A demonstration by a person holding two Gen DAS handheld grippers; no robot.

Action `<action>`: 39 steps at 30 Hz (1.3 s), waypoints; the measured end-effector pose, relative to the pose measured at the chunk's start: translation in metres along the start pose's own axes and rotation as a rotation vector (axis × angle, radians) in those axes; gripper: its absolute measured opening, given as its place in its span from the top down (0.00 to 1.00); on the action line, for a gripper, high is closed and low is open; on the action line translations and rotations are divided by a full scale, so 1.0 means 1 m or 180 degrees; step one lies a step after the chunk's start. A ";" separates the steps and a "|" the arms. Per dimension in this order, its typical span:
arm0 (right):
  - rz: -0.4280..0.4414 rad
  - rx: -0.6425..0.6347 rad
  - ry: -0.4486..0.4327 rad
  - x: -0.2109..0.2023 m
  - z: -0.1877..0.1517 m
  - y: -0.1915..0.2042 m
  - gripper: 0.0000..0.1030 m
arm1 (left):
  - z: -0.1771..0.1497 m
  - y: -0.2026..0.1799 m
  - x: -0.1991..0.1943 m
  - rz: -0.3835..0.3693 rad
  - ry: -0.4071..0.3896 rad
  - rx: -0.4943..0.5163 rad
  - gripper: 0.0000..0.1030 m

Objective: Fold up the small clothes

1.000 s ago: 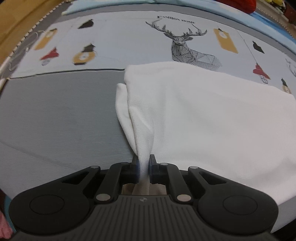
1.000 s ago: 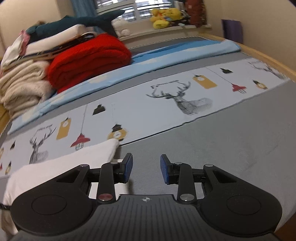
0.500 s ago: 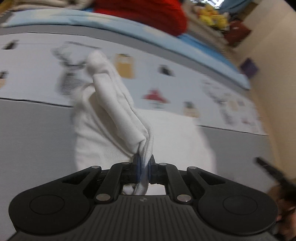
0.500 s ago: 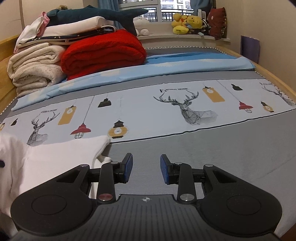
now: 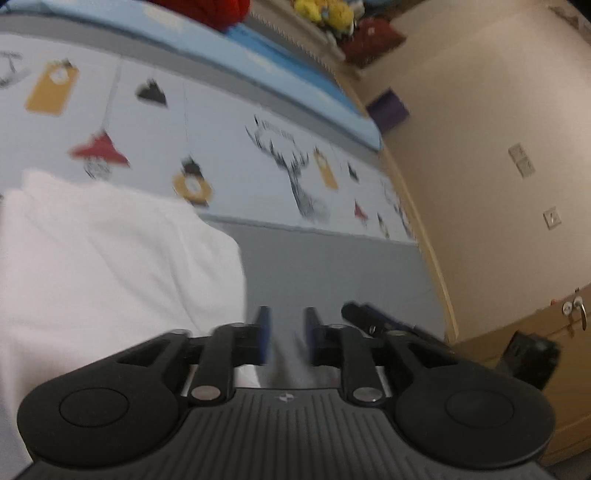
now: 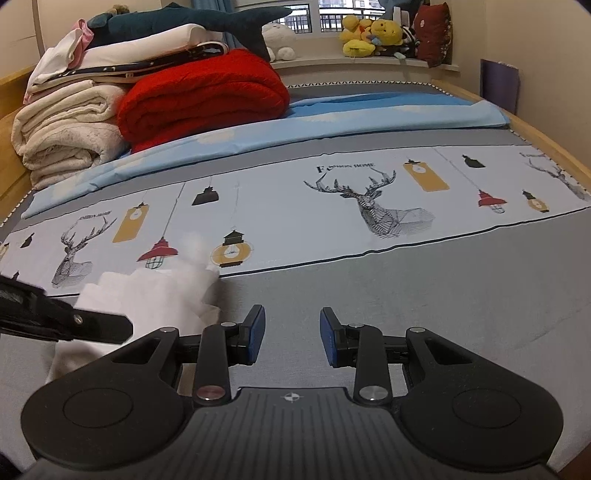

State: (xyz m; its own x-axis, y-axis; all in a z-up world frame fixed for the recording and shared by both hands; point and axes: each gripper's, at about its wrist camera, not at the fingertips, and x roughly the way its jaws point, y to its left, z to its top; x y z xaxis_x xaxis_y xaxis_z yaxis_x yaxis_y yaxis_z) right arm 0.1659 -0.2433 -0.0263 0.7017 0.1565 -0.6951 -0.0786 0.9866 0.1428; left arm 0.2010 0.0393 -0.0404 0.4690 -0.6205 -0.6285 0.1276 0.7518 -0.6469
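Lying on the grey part of the bed sheet (image 6: 406,295) is one white garment (image 5: 110,266), at nine o'clock in the left wrist view and eight o'clock in the right. One left gripper (image 5: 286,339) has just been opening its jaws; they stand apart with nothing between them, the cloth just to their left. One right gripper (image 6: 291,339) hangs with jaws apart over bare sheet, empty. Two full deer heads show in the printed band. At eleven o'clock sit one red blanket (image 6: 203,96), a stack of cream blankets (image 6: 66,136) and one plush shark (image 6: 192,22).
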 end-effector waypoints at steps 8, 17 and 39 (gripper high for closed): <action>0.0406 0.0275 0.0326 0.030 0.002 0.031 0.62 | -0.011 0.069 -0.045 0.0505 0.0030 -0.0128 0.71; 0.0342 0.0760 0.0717 0.088 0.004 0.060 0.52 | -0.033 0.105 -0.054 0.0663 0.0455 0.0314 0.71; 0.0419 0.0678 0.0713 0.067 0.003 0.028 0.47 | -0.041 0.109 -0.042 0.0895 0.0699 0.0646 0.61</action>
State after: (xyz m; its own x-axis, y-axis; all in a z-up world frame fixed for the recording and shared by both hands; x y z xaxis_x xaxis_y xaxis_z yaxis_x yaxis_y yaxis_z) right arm 0.2130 -0.2052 -0.0662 0.5205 0.3115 -0.7950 0.0082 0.9292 0.3694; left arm 0.1593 0.1382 -0.1026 0.3154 -0.4009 -0.8601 0.2013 0.9140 -0.3522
